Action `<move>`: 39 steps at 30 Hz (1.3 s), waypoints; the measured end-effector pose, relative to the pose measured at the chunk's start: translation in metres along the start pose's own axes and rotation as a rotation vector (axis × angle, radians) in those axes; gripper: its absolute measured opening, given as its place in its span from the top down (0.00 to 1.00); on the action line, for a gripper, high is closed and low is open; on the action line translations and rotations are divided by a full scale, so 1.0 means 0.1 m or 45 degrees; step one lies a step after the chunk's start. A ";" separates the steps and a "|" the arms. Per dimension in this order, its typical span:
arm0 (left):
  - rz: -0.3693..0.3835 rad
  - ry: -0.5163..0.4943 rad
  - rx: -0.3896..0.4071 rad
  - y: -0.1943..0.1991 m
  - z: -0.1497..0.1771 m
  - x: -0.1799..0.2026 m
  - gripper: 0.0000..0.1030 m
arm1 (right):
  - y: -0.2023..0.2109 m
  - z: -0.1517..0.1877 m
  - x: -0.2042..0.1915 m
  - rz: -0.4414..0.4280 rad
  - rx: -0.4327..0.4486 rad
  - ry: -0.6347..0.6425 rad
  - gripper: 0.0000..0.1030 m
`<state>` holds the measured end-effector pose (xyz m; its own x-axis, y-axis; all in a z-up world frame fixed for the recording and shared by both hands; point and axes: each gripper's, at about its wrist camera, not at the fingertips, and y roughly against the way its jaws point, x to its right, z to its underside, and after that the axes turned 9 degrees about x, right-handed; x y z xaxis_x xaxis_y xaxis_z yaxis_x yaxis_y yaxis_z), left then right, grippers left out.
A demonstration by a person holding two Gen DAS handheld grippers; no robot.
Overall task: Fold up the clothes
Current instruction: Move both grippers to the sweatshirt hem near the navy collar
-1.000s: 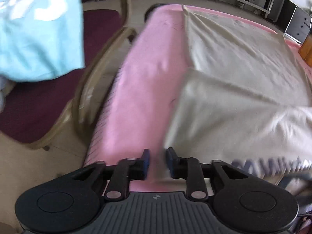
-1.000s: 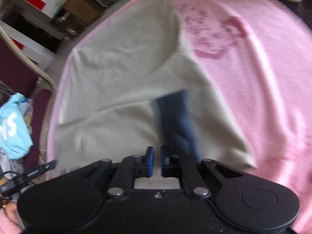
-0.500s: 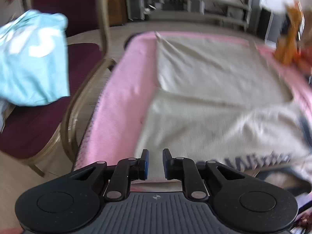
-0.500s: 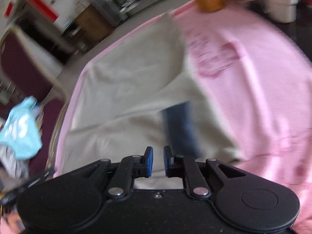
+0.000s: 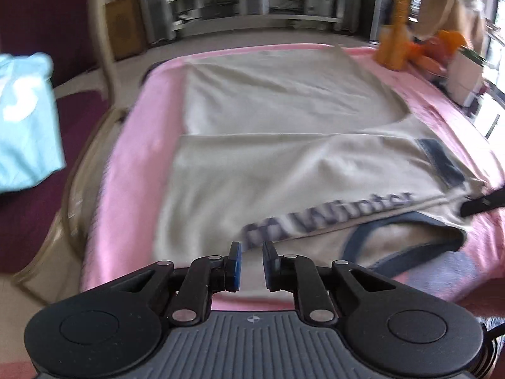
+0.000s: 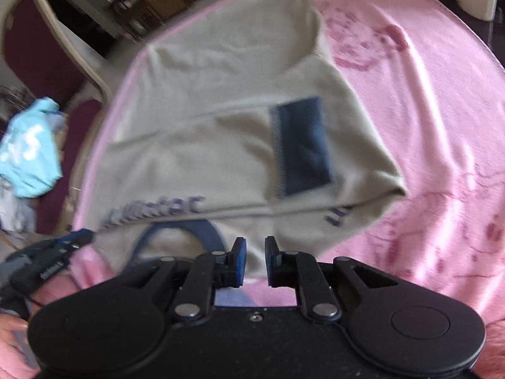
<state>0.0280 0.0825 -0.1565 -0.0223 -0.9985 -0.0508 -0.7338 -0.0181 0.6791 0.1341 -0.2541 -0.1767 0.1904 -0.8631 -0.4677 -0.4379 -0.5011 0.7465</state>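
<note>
Both the left tongs (image 5: 251, 252) and the right tongs (image 6: 255, 248) are held released, with a clear gap between the jaws and nothing grasped. Just beyond them a beige sweatshirt (image 5: 284, 164) is spread across the centre of each frame on a pink blanket (image 6: 435, 101), its navy collar (image 6: 189, 230) nearest the tongs. A light blue garment (image 5: 22, 120) is seen on a maroon chair (image 5: 38, 214) at the left edge.

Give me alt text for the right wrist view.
A beige shirt with a navy cuff folded over it lies on a pink blanket. The open right gripper hovers near its navy collar, holding nothing.
</note>
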 end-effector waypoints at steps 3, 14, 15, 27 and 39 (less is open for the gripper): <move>0.005 -0.073 -0.073 -0.16 0.05 0.15 0.86 | -0.12 0.00 -0.10 0.030 -0.041 0.041 0.88; 0.196 -0.028 -0.032 0.00 0.13 0.27 0.86 | -0.07 0.07 -0.19 -0.088 -0.068 0.055 0.83; 0.182 -0.045 -0.050 -0.04 0.14 0.29 0.85 | -0.07 0.08 -0.20 -0.080 -0.067 0.065 0.83; 0.102 0.044 -0.044 -0.03 0.04 0.17 0.83 | 0.05 0.00 -0.21 0.009 0.124 0.049 0.77; -0.130 0.217 -0.028 -0.13 -0.23 -0.20 0.75 | 0.20 -0.21 -0.06 -0.020 0.317 -0.135 0.77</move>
<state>0.0540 0.1014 -0.1475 0.1679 -0.9858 0.0031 -0.7115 -0.1191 0.6926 0.1429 -0.2599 -0.1491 0.1115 -0.8372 -0.5354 -0.6408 -0.4723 0.6052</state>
